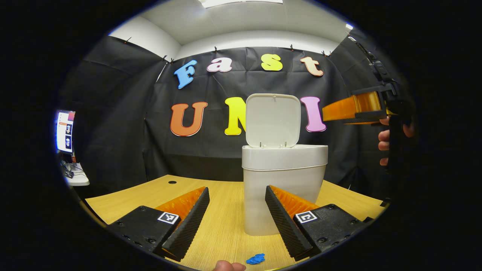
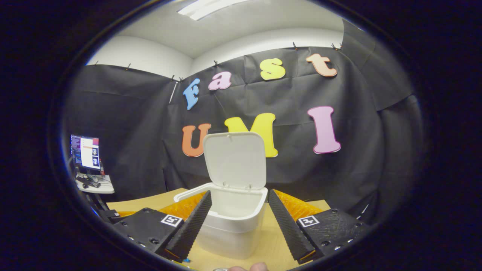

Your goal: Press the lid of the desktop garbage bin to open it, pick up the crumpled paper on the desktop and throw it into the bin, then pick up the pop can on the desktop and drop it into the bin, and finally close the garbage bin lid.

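The bin (image 1: 284,188) stands mid-worktop (image 1: 222,226) at my left tongs' (image 1: 237,214) twelve o'clock, lid (image 1: 273,120) up. Both sets are spread apart and hold nothing; my right tongs (image 2: 240,222) hover above the bin's open mouth. I see no paper or can, so I judge closing is next: press the lid down from behind.

I am holding my left gripper (image 1: 237,220) low with its jaws spread wide and empty; my right gripper (image 2: 239,222) is hovering higher, likewise agape.
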The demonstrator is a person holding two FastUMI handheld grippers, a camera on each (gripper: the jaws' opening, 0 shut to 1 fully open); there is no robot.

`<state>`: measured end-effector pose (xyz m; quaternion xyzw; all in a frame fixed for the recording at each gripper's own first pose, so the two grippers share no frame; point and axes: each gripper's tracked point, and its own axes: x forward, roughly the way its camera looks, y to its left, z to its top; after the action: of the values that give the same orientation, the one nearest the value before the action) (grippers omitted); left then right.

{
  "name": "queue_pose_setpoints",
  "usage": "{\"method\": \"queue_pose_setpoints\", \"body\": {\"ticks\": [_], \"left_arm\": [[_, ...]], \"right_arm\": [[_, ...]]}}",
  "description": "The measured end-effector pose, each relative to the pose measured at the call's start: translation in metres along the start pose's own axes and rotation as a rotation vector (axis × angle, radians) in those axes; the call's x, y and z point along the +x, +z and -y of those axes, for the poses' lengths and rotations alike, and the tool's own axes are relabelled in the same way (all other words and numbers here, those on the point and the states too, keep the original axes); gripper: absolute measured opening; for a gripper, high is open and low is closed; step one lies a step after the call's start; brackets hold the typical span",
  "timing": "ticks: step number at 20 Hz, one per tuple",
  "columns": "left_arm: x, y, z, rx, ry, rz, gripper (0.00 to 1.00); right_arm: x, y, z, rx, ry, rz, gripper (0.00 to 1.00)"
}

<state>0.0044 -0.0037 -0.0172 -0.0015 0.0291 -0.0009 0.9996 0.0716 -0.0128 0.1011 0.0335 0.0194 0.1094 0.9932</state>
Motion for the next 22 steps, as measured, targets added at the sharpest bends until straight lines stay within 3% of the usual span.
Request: {"method": "queue_pose_setpoints", "body": {"ticks": [6,11,22], "left_arm": [[-0.005,-0.011,0.008,0.020,-0.011,-0.034,0.96],[-0.009,-0.034,0.024,0.047,-0.032,-0.088,0.96],[-0.046,-0.137,0.028,0.003,-0.053,-0.346,0.96]], "right_arm": [[-0.026,-0.046,0.026,-0.015,-0.052,0.001,0.95],[-0.046,-0.088,0.029,0.008,-0.046,-0.033,0.95],[-0.064,-0.144,0.032,0.016,-0.045,-0.084,0.95]]}}
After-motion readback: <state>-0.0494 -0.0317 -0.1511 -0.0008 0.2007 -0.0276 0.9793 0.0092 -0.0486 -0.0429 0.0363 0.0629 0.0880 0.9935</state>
